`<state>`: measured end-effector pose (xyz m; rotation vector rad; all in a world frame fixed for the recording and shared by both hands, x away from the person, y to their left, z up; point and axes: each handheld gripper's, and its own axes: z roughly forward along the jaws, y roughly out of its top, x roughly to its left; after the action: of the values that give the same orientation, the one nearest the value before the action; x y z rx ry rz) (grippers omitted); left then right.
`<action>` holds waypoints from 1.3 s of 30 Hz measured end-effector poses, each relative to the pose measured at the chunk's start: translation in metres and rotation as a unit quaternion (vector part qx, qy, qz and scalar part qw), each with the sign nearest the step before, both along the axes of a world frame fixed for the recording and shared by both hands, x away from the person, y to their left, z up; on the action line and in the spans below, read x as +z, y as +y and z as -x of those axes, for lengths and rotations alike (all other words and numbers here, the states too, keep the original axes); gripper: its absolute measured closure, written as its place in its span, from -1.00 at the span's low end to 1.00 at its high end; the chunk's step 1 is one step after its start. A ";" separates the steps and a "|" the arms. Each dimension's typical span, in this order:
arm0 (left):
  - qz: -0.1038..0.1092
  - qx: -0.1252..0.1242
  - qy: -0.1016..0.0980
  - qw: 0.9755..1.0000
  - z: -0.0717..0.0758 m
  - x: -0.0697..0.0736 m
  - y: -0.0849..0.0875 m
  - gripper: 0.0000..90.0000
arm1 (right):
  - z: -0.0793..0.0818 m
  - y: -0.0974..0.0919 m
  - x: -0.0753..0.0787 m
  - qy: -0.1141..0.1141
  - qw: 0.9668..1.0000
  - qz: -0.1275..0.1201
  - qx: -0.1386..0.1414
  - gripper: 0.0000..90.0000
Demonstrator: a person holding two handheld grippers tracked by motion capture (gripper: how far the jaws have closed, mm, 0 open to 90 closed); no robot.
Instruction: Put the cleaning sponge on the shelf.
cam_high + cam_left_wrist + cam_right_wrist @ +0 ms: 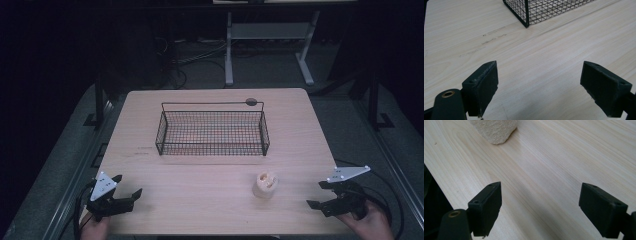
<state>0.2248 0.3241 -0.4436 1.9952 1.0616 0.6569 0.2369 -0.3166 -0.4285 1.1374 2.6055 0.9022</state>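
High view: start of pick step, both grippers released w/ jaws wide — right gripper [327, 196] nearest the beige sponge-like lump [265, 184], which sits in front of wire basket [212, 131]; next, prob. reach & clamp it.

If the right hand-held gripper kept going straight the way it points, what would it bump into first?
Probably the pale spongy lump: it lies ahead of the open right hand-held gripper, a little off to one side, with bare table between, so it might just slip past.

Pale wooden desk [200, 200], faint dark scuff marks [494, 35] near its left side. Black wire basket [212, 131] toward the far edge. Behind, grey floor with white frame legs [229, 50] and cables [200, 57].
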 end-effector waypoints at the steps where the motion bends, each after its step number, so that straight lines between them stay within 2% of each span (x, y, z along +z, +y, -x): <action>1: 0.000 0.000 0.001 1.000 0.000 0.000 0.000 -0.69 | 0.000 0.000 0.000 0.001 1.000 -0.001 0.002 -0.60; 7: 0.000 -0.003 0.005 1.000 -0.003 -0.002 0.001 -0.69 | -0.002 0.006 0.001 0.010 1.000 -0.006 0.013 -0.60; 9: 0.000 -0.003 0.006 1.000 -0.004 -0.003 0.001 -0.69 | -0.002 0.010 0.002 0.005 1.000 -0.002 0.018 -0.60; 18: -0.003 -0.008 0.009 1.000 -0.008 -0.004 0.000 -0.69 | -0.002 0.026 0.009 0.009 0.999 0.015 0.038 -0.58; 23: -0.004 -0.011 0.002 1.000 -0.007 -0.002 -0.001 -0.69 | -0.004 0.033 0.012 0.007 0.998 0.024 0.050 -0.57; 26: -0.004 -0.012 0.008 1.000 -0.007 -0.003 0.000 -0.69 | -0.008 0.039 0.015 0.010 0.998 0.030 0.058 -0.58; 31: -0.003 -0.008 0.005 1.000 -0.008 -0.003 0.002 -0.69 | -0.013 0.050 0.019 0.008 0.997 0.031 0.073 -0.59; 39: -0.002 -0.011 0.006 1.000 -0.007 -0.003 0.002 -0.69 | -0.025 0.072 0.024 0.008 0.994 0.045 0.101 -0.60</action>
<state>0.2323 0.3257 -0.4462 2.0131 1.0463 0.6357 0.2624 -0.2448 -0.4046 0.8752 2.7799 0.8046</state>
